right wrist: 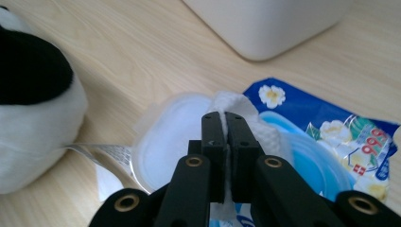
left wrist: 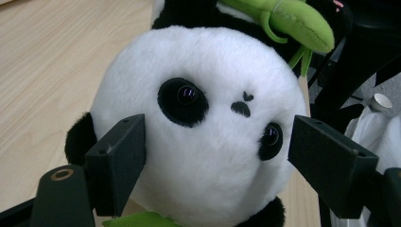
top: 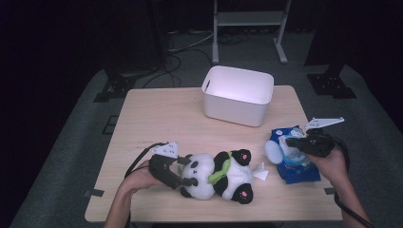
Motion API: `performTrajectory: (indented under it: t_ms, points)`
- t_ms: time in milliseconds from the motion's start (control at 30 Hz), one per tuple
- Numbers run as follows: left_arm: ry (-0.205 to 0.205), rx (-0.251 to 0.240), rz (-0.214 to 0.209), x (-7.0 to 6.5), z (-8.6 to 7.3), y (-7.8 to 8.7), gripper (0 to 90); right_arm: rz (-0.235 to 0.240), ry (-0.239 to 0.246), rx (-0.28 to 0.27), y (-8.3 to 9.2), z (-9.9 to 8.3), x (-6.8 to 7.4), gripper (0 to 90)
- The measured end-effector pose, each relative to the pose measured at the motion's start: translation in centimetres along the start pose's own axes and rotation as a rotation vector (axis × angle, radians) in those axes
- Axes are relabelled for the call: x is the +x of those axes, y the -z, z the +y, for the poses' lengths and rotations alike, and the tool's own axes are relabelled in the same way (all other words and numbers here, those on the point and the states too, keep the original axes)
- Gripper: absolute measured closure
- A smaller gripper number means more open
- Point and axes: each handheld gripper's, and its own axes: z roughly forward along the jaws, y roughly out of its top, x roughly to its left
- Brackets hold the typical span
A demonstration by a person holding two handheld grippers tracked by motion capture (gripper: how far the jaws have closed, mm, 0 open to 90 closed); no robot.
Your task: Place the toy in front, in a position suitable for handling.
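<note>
A black-and-white panda plush with a green stem lies on its back near the table's front edge. My left gripper has its jaws pressed on either side of the panda's head. To the right lies a blue wet-wipe pack with its round lid flipped open. My right gripper hovers over the pack's mouth. In the right gripper view its jaws are shut on a white wipe that stands up out of the pack.
A white plastic bin stands at the back of the wooden table, behind the pack. The plush's white tag lies between the panda and the lid. A metal stand and cables are on the floor beyond the table.
</note>
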Motion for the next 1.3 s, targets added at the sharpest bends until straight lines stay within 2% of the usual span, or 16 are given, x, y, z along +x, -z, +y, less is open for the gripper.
performTrajectory:
  t_ms: [200, 433, 500, 633, 667, 700, 733, 1033, 1067, 1200, 1300]
  points:
    - [0.002, -0.001, 0.008, 0.0, -0.1, -0.1, 19.0, 0.043, 0.051, -0.053, 2.1, 2.2, 2.0, 86.6]
    - [0.005, -0.005, 0.014, 0.1, -0.1, -0.2, 18.7, 0.118, 0.173, -0.068, 2.8, 4.5, 6.3, 86.6]
    - [0.004, -0.004, 0.017, 0.1, -0.2, -0.2, 18.7, 0.157, 0.197, -0.082, 2.8, 5.1, 7.6, 86.6]
    - [0.004, -0.005, 0.021, 0.2, -0.2, -0.2, 18.7, 0.228, 0.247, -0.095, 2.3, 6.1, 10.1, 86.6]
    - [0.004, -0.005, 0.021, 0.2, -0.2, -0.2, 18.7, 0.228, 0.247, -0.095, 2.3, 6.1, 10.1, 86.6]
    - [0.004, -0.005, 0.022, 0.2, -0.2, -0.3, 18.7, 0.264, 0.268, -0.100, 2.0, 6.5, 11.3, 86.6]
    - [0.004, -0.004, 0.023, 0.2, -0.2, -0.3, 18.7, 0.281, 0.278, -0.101, 1.8, 6.8, 11.9, 86.6]
    - [0.010, -0.011, 0.025, 0.3, -0.3, -0.3, 18.7, 0.451, 0.357, -0.112, -0.2, 8.4, 16.8, 86.5]
    - [0.012, -0.010, 0.026, 0.3, -0.3, -0.3, 18.7, 0.475, 0.354, -0.110, -0.5, 8.5, 17.3, 86.5]
    - [0.010, -0.009, 0.026, 0.3, -0.4, -0.3, 18.7, 0.504, 0.371, -0.080, -1.6, 8.1, 18.3, 85.8]
    - [0.010, -0.010, 0.027, 0.3, -0.4, -0.3, 18.7, 0.490, 0.370, -0.046, -2.5, 7.4, 18.0, 84.4]
